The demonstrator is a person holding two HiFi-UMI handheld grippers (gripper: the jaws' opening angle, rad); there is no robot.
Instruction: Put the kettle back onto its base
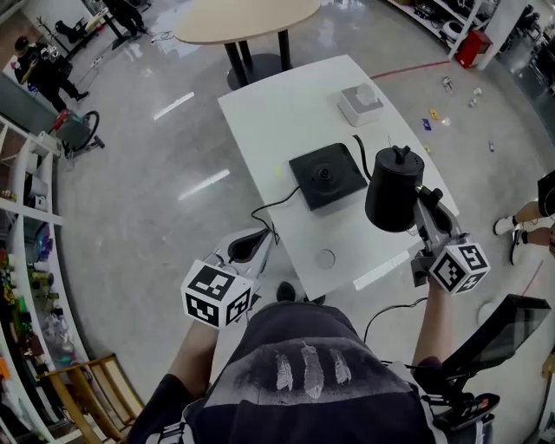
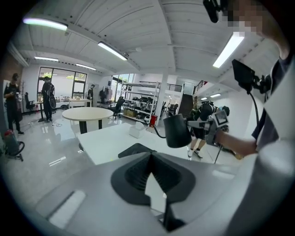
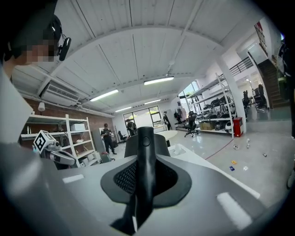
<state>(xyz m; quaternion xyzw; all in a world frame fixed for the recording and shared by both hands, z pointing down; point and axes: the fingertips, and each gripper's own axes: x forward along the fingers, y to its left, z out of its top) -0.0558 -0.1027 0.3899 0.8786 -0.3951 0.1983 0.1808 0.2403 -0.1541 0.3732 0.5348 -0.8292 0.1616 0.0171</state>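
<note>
The black gooseneck kettle (image 1: pixel 395 198) hangs above the right side of the white table (image 1: pixel 286 108), to the right of its square black base (image 1: pixel 326 176). My right gripper (image 1: pixel 424 206) is shut on the kettle's handle (image 3: pixel 144 156), which stands upright between the jaws in the right gripper view, with the kettle body (image 3: pixel 159 144) behind it. The left gripper (image 1: pixel 249 250) is held at the table's near left edge, shut with nothing in it. From the left gripper view (image 2: pixel 150 159) I see the kettle (image 2: pixel 176 130) in the air and the base (image 2: pixel 136 150) below it to the left.
A white box (image 1: pixel 361 102) sits at the table's far end. The base's black cord (image 1: pixel 267 208) runs off the left edge, and a small round disc (image 1: pixel 324 258) lies near the front. A round table (image 1: pixel 247 22) stands beyond, shelves (image 1: pixel 26 260) at left, a person's feet (image 1: pixel 519 230) at right.
</note>
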